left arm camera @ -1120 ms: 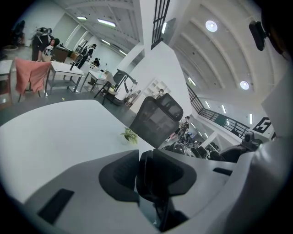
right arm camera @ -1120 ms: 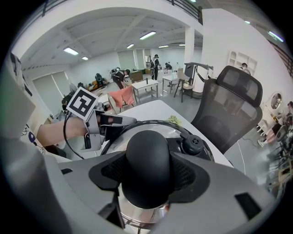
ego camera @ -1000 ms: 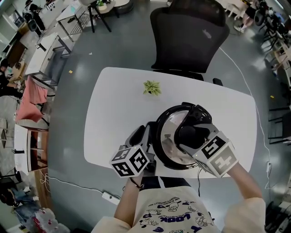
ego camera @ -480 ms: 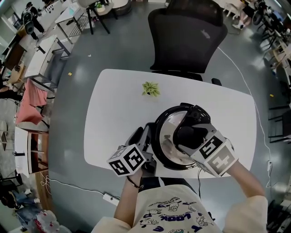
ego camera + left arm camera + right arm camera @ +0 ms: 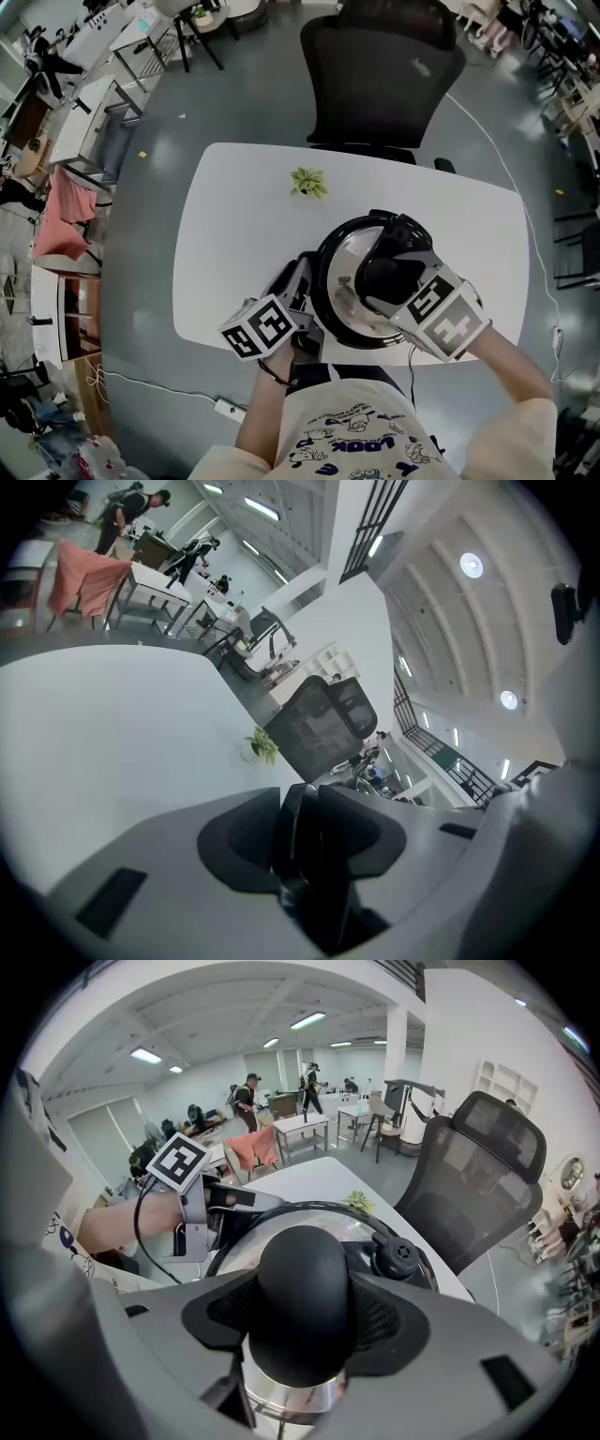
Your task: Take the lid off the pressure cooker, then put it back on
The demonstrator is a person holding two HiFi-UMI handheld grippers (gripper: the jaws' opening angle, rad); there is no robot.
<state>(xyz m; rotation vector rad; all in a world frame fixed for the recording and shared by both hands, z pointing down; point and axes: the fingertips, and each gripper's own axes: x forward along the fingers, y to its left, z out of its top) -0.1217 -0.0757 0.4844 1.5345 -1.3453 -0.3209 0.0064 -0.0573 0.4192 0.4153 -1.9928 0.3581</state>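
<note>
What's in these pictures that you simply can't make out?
Head view: the pot under the lid; the lid covers it.
Head view: the cooker's near rim, behind the right tool clamped on the knob.
Head view: the plant, too small to tell real from fake.
Right gripper view: the people at the back, too small; the lid's near half, behind the tool's body.

Open-plan office or lab workspace. Grey polished floor (image 5: 187,122), white rounded table (image 5: 234,244), black mesh office chair (image 5: 384,75). More white desks (image 5: 305,1121) further back, several people (image 5: 246,1096) standing by them. Strip lights (image 5: 309,1021) on white ceiling. Power strip (image 5: 225,407) with cable on floor. Small potted plant (image 5: 308,182) on table.
</note>
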